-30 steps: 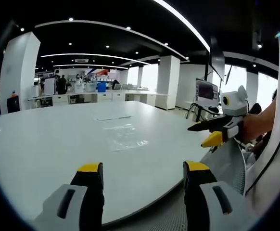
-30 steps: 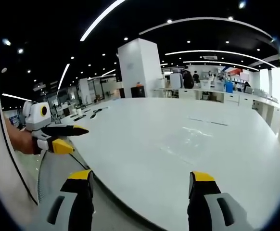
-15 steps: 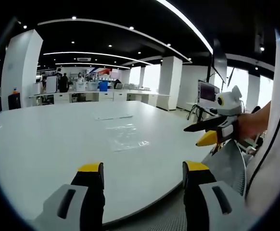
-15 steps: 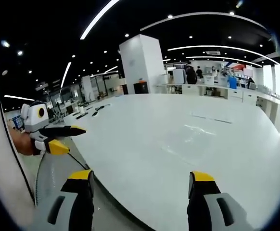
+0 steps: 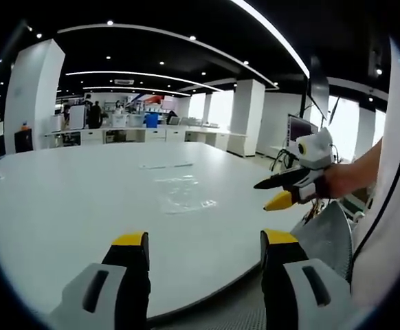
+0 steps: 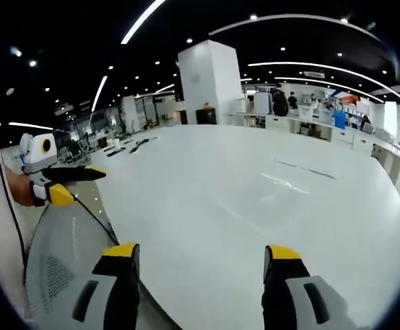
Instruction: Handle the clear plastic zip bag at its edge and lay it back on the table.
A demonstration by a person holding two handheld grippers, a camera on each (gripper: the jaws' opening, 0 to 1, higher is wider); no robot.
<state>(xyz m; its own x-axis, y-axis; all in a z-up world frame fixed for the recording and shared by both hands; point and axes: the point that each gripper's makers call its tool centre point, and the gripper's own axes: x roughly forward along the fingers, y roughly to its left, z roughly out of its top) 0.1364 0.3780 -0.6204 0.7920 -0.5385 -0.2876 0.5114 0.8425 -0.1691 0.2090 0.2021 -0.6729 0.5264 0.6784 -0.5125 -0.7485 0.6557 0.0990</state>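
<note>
Bag: the clear zip bag (image 5: pixel 184 193) lies flat on the white surface (image 5: pixel 62 220), well out from the near edge; in the right gripper view it shows faintly as a glint (image 6: pixel 282 184) further out and to the right.
Bag axis: its long side seems to run away from the near edge toward the far side, though the plastic is too faint to be sure.
Direction from fingers: ahead of both grippers, and neither is touching it.
Left gripper (image 5: pixel 203 240): fingers apart, holding nothing, over the near edge of the surface.
Right gripper (image 6: pixel 200 253): fingers apart, holding nothing; it also comes in at the right of the left gripper view (image 5: pixel 275 192), off the surface's right edge.
Nearer hand: too close to call.
Next move: a reach forward to the bag's near edge.
Writing: none can be read on the bag.
</note>
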